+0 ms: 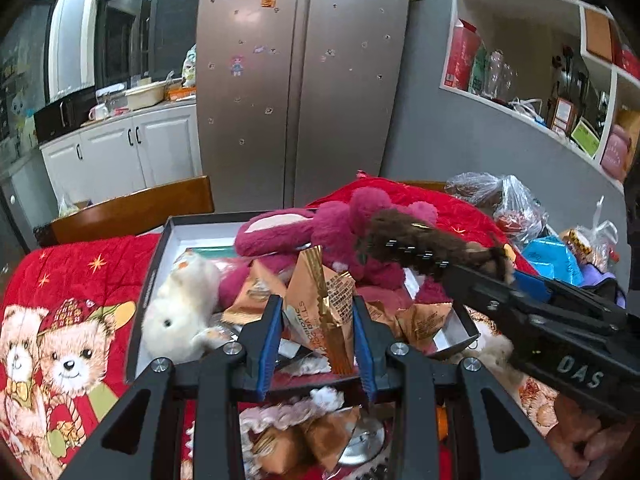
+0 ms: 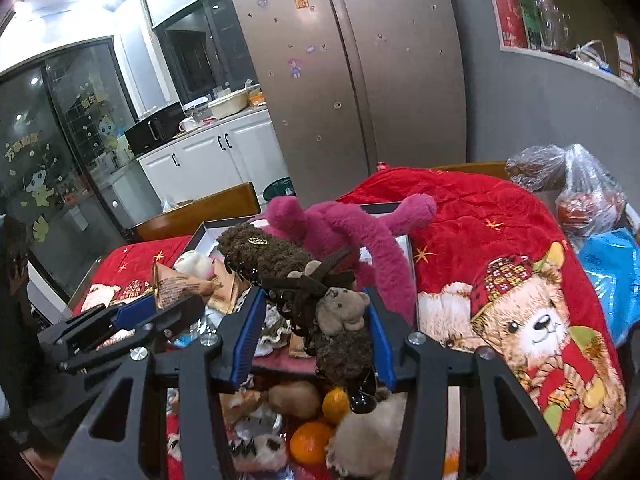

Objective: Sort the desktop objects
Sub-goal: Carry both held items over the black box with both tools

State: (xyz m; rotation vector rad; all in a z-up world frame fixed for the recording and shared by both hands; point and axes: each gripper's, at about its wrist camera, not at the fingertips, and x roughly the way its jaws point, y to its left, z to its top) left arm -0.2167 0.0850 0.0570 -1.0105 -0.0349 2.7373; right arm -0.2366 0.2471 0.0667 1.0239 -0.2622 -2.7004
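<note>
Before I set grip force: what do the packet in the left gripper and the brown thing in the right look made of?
Snack packet: metallised foil or film, glossy copper-gold, sharply creased with a crimped seal. Brown hair clip: fuzzy plush over what looks like shiny dark plastic, judging by the glossy teeth, with a small felt-like bear on it.

Left gripper point(image 1: 316, 334) fingers point(image 1: 267, 332) clamp gold snack packet point(image 1: 320, 304) above box point(image 1: 150, 280); right gripper point(image 1: 486, 272) holds brown furry clip point(image 1: 420, 246).

light: dim indoor, ceiling glare upper left | edges: fisheye-bent, dark corners | focus: mildly soft
</note>
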